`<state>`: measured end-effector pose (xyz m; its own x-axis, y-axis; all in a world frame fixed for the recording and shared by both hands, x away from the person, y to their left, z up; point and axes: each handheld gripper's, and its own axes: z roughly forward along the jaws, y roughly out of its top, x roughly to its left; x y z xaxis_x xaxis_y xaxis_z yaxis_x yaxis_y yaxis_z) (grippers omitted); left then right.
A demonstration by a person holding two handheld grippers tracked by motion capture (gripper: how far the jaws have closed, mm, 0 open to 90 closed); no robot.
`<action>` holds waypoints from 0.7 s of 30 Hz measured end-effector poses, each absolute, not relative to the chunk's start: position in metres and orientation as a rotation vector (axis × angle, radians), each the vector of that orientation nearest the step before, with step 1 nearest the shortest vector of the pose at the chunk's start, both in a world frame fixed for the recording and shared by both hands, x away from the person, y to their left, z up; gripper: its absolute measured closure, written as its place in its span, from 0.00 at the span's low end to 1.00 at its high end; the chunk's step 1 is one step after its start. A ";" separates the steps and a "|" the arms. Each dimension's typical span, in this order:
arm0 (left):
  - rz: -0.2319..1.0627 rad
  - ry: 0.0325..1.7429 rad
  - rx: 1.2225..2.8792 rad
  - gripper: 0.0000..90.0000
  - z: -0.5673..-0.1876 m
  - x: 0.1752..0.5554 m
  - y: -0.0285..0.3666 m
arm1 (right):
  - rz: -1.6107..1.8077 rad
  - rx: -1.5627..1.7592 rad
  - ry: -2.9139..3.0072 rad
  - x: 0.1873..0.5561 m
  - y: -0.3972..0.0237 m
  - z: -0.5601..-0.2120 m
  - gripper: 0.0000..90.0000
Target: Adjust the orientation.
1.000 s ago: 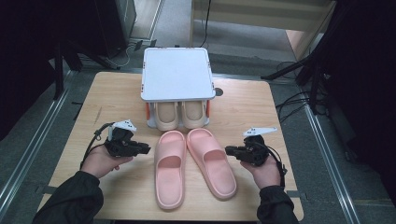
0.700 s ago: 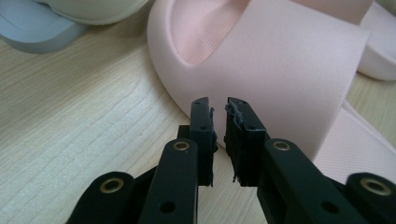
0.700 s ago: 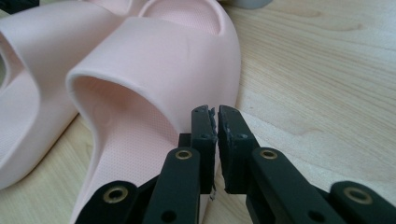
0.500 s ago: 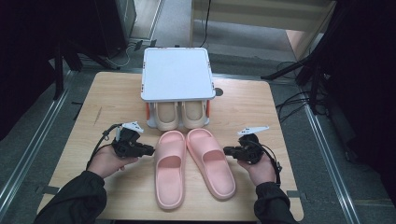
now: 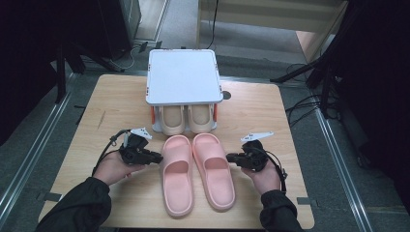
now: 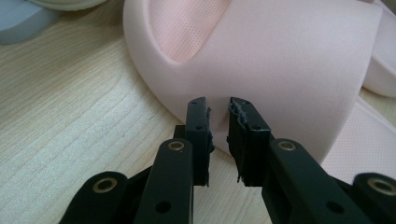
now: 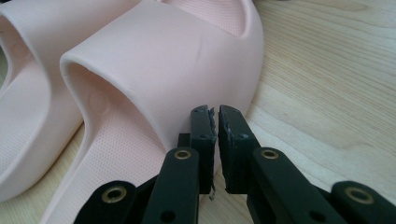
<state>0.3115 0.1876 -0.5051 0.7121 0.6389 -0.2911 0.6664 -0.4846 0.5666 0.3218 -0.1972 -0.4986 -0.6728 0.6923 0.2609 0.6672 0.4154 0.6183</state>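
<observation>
Two pink slippers lie side by side mid-table, toes toward the far side: the left pink slipper (image 5: pixel 176 150) and the right pink slipper (image 5: pixel 212 147). My left gripper (image 5: pixel 159 158) lies level on the table and points at the left slipper's outer side. In the left gripper view, my left gripper (image 6: pixel 218 100) shows a narrow gap with nothing in it, just short of the slipper's strap (image 6: pixel 280 70). My right gripper (image 5: pixel 228 157) points at the right slipper's outer side. In the right gripper view, my right gripper (image 7: pixel 217 109) has its pads almost touching, empty, close to the strap (image 7: pixel 163 60).
A white shoe rack (image 5: pixel 183 77) stands at the table's far middle, with two beige slippers (image 5: pixel 172 120) tucked under its top. Bare wooden table (image 5: pixel 270 121) lies on both sides of the rack. Dark stands and cables surround the table.
Both grippers have edged slightly inward toward the pink slippers. The slippers have stayed where they were.
</observation>
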 end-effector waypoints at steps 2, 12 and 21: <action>-0.062 0.985 2.244 0.86 -0.505 0.311 0.187 | 1.123 1.246 2.618 0.322 -0.195 -0.500 0.95; -0.081 0.993 2.244 0.84 -0.504 0.311 0.187 | 1.163 1.236 2.614 0.321 -0.191 -0.502 0.93; -0.051 1.004 2.213 0.75 -0.497 0.312 0.195 | 1.231 1.238 2.550 0.323 -0.195 -0.497 0.77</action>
<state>0.3120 0.1953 -0.4974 0.6992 0.6474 -0.3033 0.6748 -0.4574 0.5791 0.3229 -0.1947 -0.4972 -0.6778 0.6810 0.2771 0.6404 0.3618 0.6775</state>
